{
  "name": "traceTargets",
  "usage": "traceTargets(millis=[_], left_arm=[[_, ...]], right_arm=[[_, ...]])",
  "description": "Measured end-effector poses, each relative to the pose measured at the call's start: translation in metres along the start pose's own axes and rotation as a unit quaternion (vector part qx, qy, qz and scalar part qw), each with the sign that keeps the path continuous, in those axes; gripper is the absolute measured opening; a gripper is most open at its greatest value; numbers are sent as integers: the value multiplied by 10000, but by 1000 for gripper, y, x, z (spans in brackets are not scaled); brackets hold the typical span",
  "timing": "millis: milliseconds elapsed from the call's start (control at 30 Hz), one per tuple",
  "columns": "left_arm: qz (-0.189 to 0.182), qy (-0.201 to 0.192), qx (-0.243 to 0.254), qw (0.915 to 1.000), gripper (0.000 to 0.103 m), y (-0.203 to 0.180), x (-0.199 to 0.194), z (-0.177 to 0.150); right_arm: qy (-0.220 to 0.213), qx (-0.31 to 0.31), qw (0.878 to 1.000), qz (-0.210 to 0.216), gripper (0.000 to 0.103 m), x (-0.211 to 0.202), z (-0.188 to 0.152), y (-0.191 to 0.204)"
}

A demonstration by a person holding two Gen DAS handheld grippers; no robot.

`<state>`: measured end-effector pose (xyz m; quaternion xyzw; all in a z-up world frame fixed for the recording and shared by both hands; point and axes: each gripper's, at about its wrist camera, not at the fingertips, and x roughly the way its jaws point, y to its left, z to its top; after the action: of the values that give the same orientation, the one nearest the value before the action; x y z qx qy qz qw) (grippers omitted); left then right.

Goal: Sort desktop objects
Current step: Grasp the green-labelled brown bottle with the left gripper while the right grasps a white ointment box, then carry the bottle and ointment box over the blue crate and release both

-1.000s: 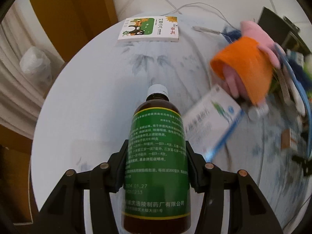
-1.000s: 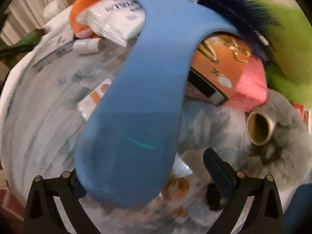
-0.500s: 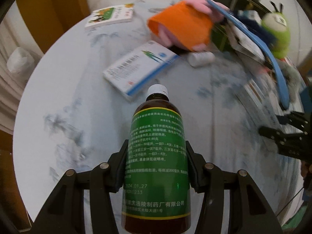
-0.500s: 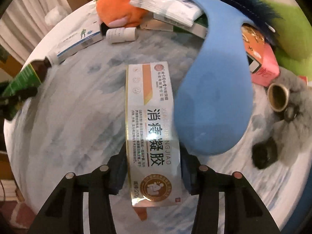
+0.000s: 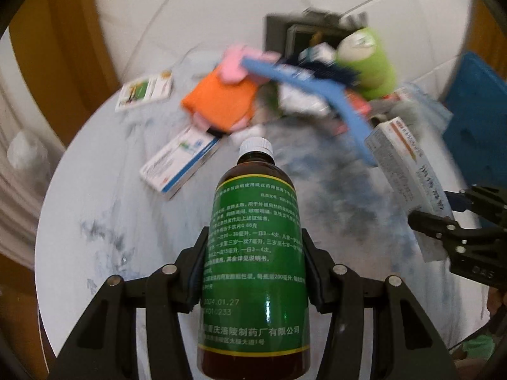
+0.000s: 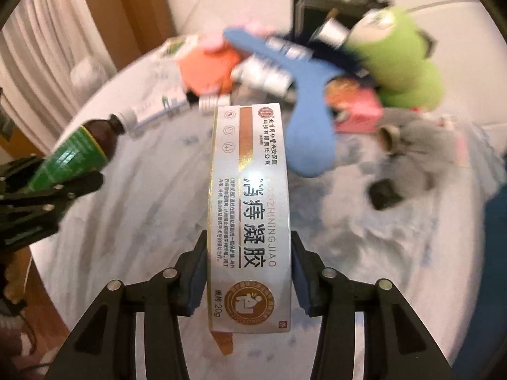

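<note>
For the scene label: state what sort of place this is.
Probably a room at home: a round white table cluttered with plush toys, medicine boxes and a blue shoehorn, beside a curtain and wooden furniture.

Roughly four boxes [image 5: 179, 163], one bottle [image 5: 255, 253].

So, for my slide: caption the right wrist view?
Right tool closing on a silver box above the cluttered table.

Each hand-held gripper — left [image 5: 253, 272], right [image 6: 248, 272] — is built of matte black angular plastic; blue pads [image 6: 194, 281] are set inside the fingers, and round silver screws [image 6: 328, 273] are seen beside those pads — two per finger.
</note>
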<state>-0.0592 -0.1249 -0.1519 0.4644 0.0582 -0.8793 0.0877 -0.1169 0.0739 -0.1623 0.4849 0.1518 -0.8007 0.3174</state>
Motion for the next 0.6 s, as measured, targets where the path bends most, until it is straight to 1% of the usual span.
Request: traceTargets(millis=[33, 67, 133, 200, 267, 300, 333, 433, 533, 600], left_arm=[[-62, -121, 86, 9999, 51, -10, -11, 1], [-114, -207, 147, 9996, 51, -18, -20, 1], [-263, -404, 320, 9983, 51, -38, -37, 4], [-390, -578, 460, 9965, 51, -59, -54, 6], [-565, -765, 649, 9934, 51, -84, -72, 8], [-636, -833, 737, 9918, 51, -95, -78, 8], [-764, -920, 874, 9890, 51, -112, -87, 9], [-1042, -1086, 1179, 9816, 51, -152, -106, 9], [-1407, -1311, 1499, 9698, 51, -200, -129, 12], [-1532, -1447, 1653, 9635, 51, -227, -142, 13]], right_arm=[[-178, 73, 9998, -68, 46, -21, -6, -1], [-311, 121, 9994, -132, 46, -30, -2, 5], [-596, 258, 9975, -294, 46, -65, -4, 1], [-848, 426, 9944, -457, 46, -97, -18, -6], [-1062, 568, 9908, -622, 46, -114, -25, -11], [-1168, 647, 9885, -716, 46, -128, -31, -14], [-1290, 752, 9852, -838, 46, -149, -39, -18], [-1554, 992, 9757, -1183, 46, -187, -61, -33], [-1807, 1268, 9624, -1581, 46, -228, -84, -50], [-1964, 1412, 9541, -1765, 46, -250, -98, -61]])
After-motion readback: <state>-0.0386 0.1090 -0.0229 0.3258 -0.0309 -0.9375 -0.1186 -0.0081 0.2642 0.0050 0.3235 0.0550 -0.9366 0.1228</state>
